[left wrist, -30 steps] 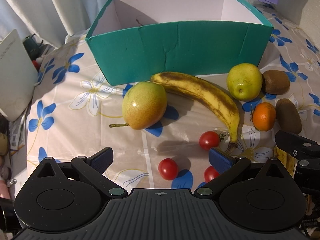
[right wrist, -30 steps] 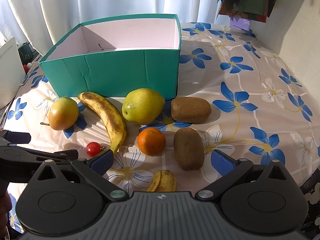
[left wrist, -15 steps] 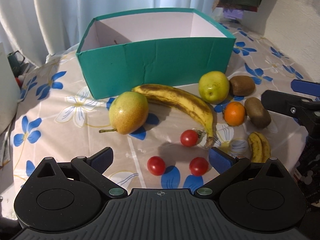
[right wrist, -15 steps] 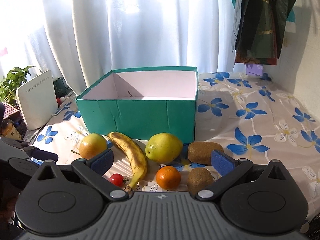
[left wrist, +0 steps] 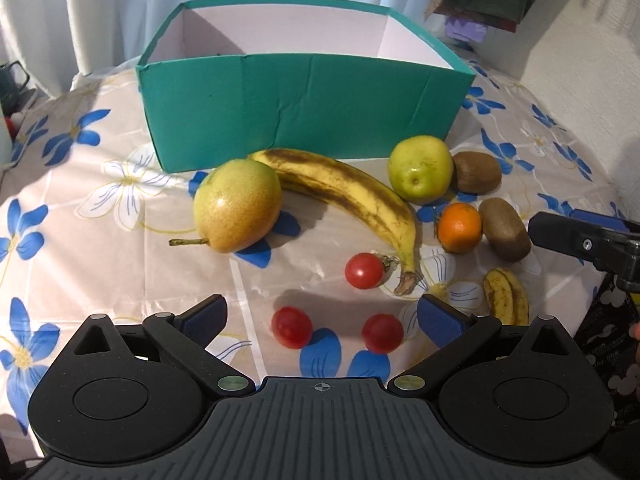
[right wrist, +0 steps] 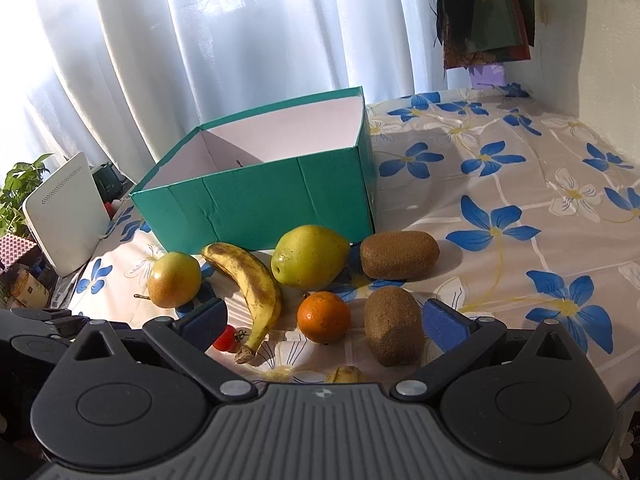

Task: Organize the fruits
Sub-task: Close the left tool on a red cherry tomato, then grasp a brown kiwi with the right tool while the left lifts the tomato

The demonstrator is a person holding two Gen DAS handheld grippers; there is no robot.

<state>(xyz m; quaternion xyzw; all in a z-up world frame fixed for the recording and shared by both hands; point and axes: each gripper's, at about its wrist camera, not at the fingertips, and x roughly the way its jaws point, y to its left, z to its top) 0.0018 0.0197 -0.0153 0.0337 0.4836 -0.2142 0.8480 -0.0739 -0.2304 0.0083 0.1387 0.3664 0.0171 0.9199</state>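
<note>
An empty teal box (left wrist: 304, 108) (right wrist: 256, 204) stands at the back of the floral tablecloth. In front of it lie a reddish pear (left wrist: 236, 210) (right wrist: 174, 279), a long banana (left wrist: 352, 204) (right wrist: 252, 288), a green pear (left wrist: 421, 169) (right wrist: 310, 256), an orange (left wrist: 459, 227) (right wrist: 323, 317), two kiwis (left wrist: 505, 234) (right wrist: 394, 330), three cherry tomatoes (left wrist: 364, 271) and a small banana (left wrist: 506, 296). My left gripper (left wrist: 322, 318) is open and empty above the near tomatoes. My right gripper (right wrist: 324, 320) is open and empty, over the orange and near kiwi.
A white device (right wrist: 66, 212) leans at the table's left edge beside a plant (right wrist: 18, 188). Curtains hang behind the box. A wall (right wrist: 608, 40) and hanging cloths (right wrist: 486, 12) bound the right side. The right gripper's finger (left wrist: 580, 236) shows at the left view's right edge.
Both grippers have pulled back and lifted from the fruit. The right view has tilted up and turned, now showing curtains. No fruit has moved.
</note>
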